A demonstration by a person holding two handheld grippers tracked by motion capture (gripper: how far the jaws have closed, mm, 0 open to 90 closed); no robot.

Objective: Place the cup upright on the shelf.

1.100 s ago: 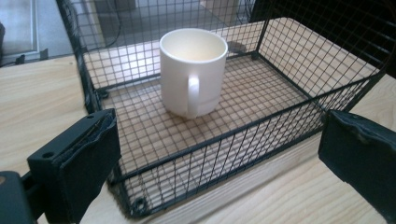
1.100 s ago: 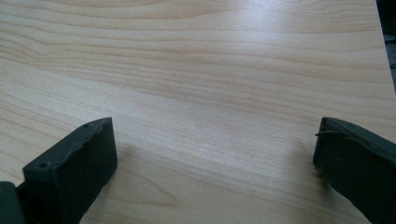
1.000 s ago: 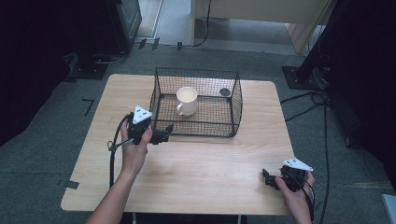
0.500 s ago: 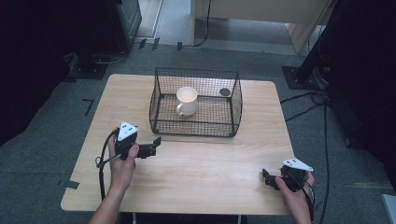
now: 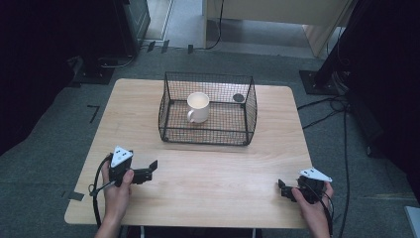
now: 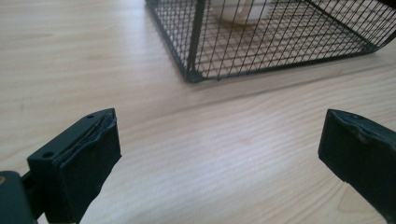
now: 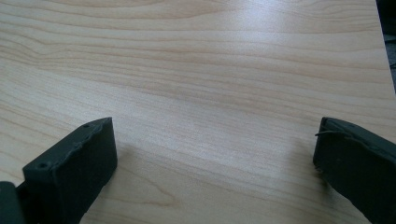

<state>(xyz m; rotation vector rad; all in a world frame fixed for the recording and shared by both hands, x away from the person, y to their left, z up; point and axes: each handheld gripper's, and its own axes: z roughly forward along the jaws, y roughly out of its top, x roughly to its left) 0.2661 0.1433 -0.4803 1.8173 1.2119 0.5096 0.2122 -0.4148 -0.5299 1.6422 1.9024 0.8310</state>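
While both tongs [image 5: 152, 171] [image 5: 281, 188] gape empty, the mug [image 5: 198, 107] stands upright in the basket [image 5: 208, 133], handle seemingly leftward.

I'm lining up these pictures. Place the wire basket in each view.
High view: wire basket upper centre of the table, white mug inside.
Left gripper view: its corner at top, beyond the open claw.
Right gripper view: not in it.
Shared landmark: wooden tabletop.

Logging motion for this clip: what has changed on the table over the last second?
The left gripper drew back from the wire basket toward the table's near edge, jaws open, holding nothing. The right gripper stayed at the near right corner, also open. The mug and the small dark object inside the basket did not move.
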